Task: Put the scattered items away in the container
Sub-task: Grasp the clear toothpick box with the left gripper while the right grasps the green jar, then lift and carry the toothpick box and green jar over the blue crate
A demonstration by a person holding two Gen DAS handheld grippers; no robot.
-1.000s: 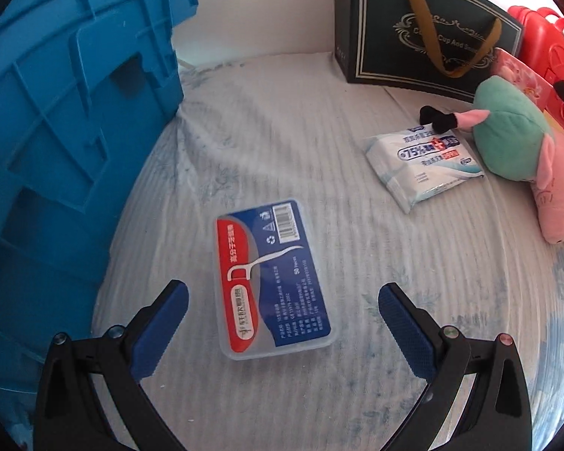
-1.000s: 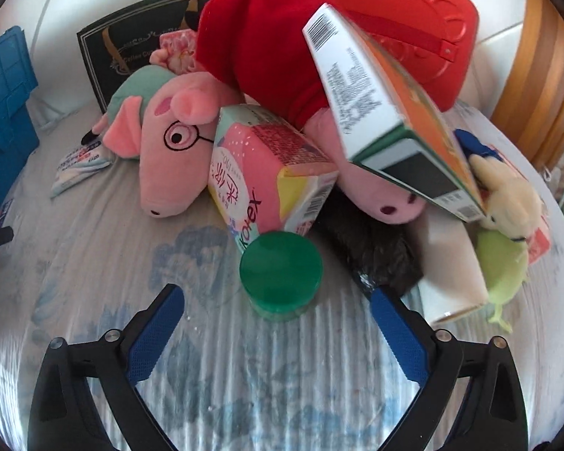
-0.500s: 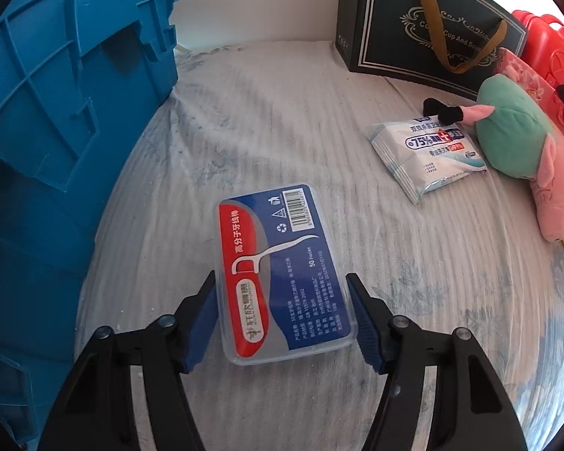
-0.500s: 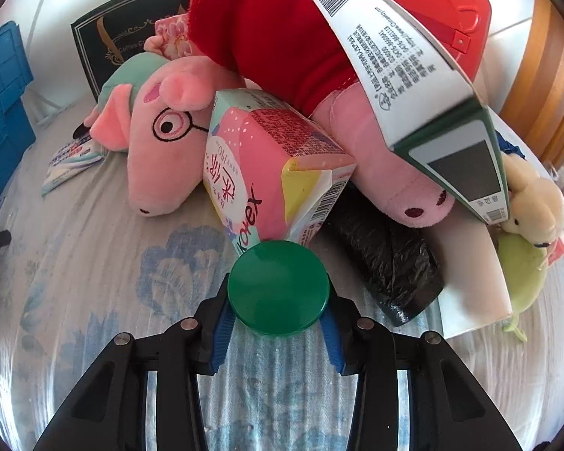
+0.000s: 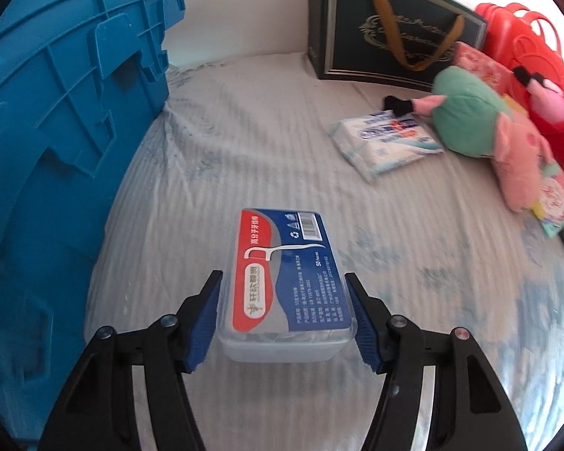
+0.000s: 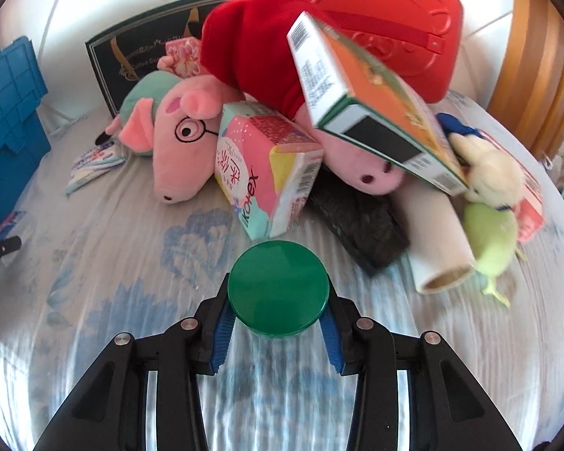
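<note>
A clear floss-pick box [image 5: 285,255] with a red and blue label is lifted a little off the striped bedsheet [image 5: 263,131]. My left gripper [image 5: 282,276] is shut on it, blue pads pressing its two long sides. The blue crate [image 5: 56,150] rises right beside it on the left; in the right wrist view the crate [image 6: 7,112] stands at the far left. My right gripper [image 6: 278,297] is shut on a round green-lidded jar [image 6: 277,288], held just above the sheet in front of the heap of items.
A wipes pack [image 5: 383,141] and a black gift bag [image 5: 394,26] lie beyond the floss box. The heap holds plush pigs [image 6: 180,158], a pink Kotex pack [image 6: 267,173], an orange-green carton [image 6: 372,112], a black bag roll [image 6: 361,221], a paper roll [image 6: 436,240] and a red case [image 6: 376,18].
Both grippers went from wide open to shut, the left on the floss box and the right on the green jar. Both items have since risen slightly off the sheet.
</note>
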